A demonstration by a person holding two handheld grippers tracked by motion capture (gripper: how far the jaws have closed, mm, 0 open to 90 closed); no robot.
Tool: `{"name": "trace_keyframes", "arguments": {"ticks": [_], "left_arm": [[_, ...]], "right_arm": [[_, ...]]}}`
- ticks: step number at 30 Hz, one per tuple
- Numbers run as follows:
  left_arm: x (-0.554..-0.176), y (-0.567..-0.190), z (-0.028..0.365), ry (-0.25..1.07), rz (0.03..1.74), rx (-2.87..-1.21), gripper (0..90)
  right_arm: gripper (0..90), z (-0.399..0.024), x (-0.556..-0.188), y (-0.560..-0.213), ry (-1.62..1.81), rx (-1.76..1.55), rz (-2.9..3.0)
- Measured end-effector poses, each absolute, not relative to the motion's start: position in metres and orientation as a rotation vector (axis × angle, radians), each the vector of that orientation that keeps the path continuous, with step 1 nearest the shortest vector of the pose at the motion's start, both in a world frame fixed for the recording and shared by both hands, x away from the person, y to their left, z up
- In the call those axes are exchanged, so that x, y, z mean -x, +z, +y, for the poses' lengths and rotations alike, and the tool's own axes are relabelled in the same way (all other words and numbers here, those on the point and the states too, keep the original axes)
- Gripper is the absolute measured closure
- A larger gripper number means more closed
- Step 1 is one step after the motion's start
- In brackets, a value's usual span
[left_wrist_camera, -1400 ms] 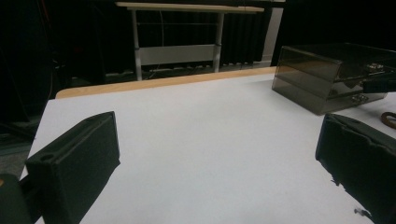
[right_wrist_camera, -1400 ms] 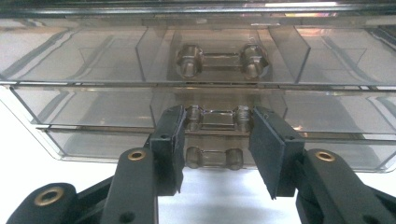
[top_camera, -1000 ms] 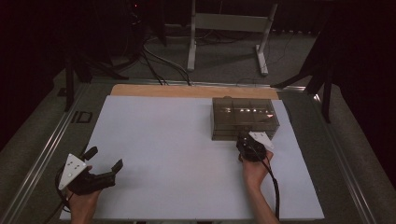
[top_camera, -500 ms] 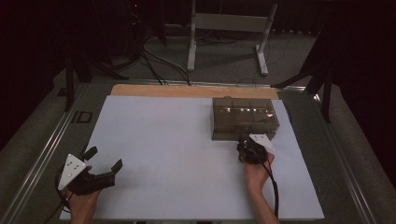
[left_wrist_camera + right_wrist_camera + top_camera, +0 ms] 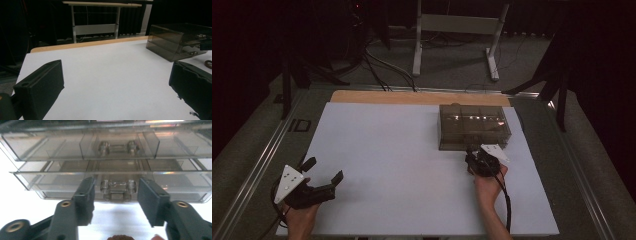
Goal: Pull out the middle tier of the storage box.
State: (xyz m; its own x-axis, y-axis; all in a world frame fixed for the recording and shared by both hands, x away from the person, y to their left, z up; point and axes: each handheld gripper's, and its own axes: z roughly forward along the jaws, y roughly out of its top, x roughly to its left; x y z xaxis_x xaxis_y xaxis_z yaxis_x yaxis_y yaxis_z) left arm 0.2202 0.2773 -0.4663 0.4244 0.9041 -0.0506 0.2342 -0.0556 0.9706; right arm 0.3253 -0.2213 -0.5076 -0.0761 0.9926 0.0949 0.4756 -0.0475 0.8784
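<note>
The right gripper (image 5: 116, 195), jaws just opening, brackets the lower handle (image 5: 118, 188) of the smoky transparent plastic drawer box (image 5: 473, 126) near the desk's (image 5: 377, 145) far right corner without touching it; the left gripper (image 5: 323, 176) stands wide and empty at the near left corner.

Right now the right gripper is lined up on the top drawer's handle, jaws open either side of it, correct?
Not the top drawer. In the right gripper view the right gripper brackets the lower drawer's handle, jaws open either side of it and just widened, pads clear of it.

The room is dark, but the white desk (image 5: 412, 165) looks bright. Little lights shine on the clear box (image 5: 473, 126). Up close, the box (image 5: 110, 165) looks a bit blurry.
</note>
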Motion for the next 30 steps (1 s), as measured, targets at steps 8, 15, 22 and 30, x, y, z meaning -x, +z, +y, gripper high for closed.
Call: {"name": "trace_keyframes", "arguments": {"ticks": [8, 15, 22, 30], "left_arm": [[-0.220, -0.466, 0.278, 0.750, 1.037, -1.561, 1.2], [-0.221, -0.467, 0.277, 0.749, 1.038, -1.563, 1.2], [-0.221, -0.467, 0.277, 0.749, 1.040, -1.563, 1.2], [-0.220, -0.467, 0.277, 0.748, 1.041, -1.562, 1.2]], "right_arm": [[26.7, -0.232, -0.321, -0.506, 1.148, -1.591, 1.647], [12.7, -0.240, -0.316, -0.502, 1.166, -1.604, 1.682], [0.0, -0.245, -0.316, -0.503, 1.138, -1.571, 1.837], [0.1, -0.250, -0.315, -0.498, 1.153, -1.529, 1.931]]}}
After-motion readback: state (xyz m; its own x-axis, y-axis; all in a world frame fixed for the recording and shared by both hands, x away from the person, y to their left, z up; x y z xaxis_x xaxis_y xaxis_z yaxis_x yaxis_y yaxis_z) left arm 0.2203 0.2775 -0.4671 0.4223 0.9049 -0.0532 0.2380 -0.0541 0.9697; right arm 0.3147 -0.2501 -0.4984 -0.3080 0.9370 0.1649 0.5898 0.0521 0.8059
